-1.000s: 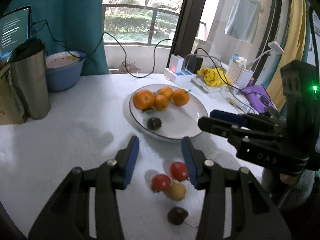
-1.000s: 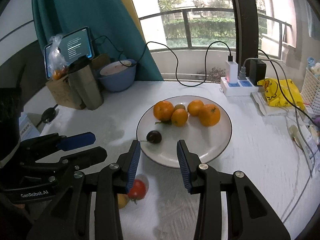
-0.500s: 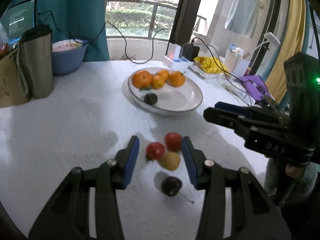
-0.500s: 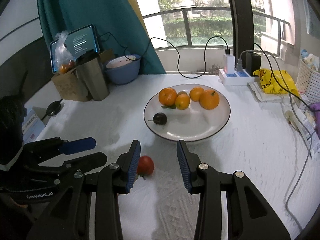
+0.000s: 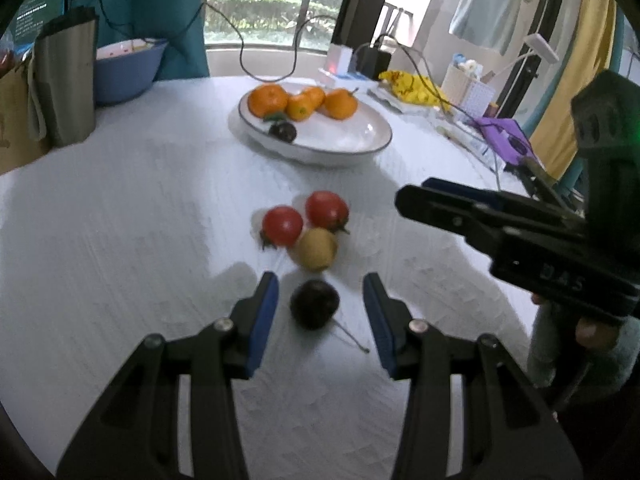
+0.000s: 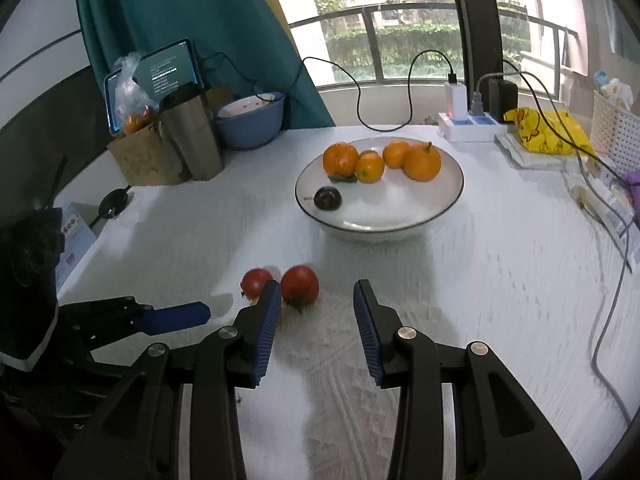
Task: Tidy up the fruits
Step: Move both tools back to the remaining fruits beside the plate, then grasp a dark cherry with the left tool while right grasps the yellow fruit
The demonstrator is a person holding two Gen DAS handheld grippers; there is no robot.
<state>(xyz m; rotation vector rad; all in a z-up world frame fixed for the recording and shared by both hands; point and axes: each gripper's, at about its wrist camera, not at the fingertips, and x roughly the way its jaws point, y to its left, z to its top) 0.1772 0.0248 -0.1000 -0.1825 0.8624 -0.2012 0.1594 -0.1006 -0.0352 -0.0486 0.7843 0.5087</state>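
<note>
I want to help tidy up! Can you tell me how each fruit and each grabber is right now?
Left gripper: open, around the dark fruit.
Dark fruit: on the table, not gripped.
Two tomatoes: on the table.
Yellow fruit: on the table, beside the tomatoes.
Right gripper: open, empty.
Oranges: on the plate.

Home: balcony window [image 6: 400, 40], tablecloth [image 6: 480, 280], hanging laundry [image 5: 486, 12]

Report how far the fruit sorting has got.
Done: four oranges and one dark plum sit on the plate. In hand: nothing gripped; the left tongs are open around a second plum on the table. Left: that plum, two tomatoes and a yellow fruit. The right tongs are open, empty.
</note>
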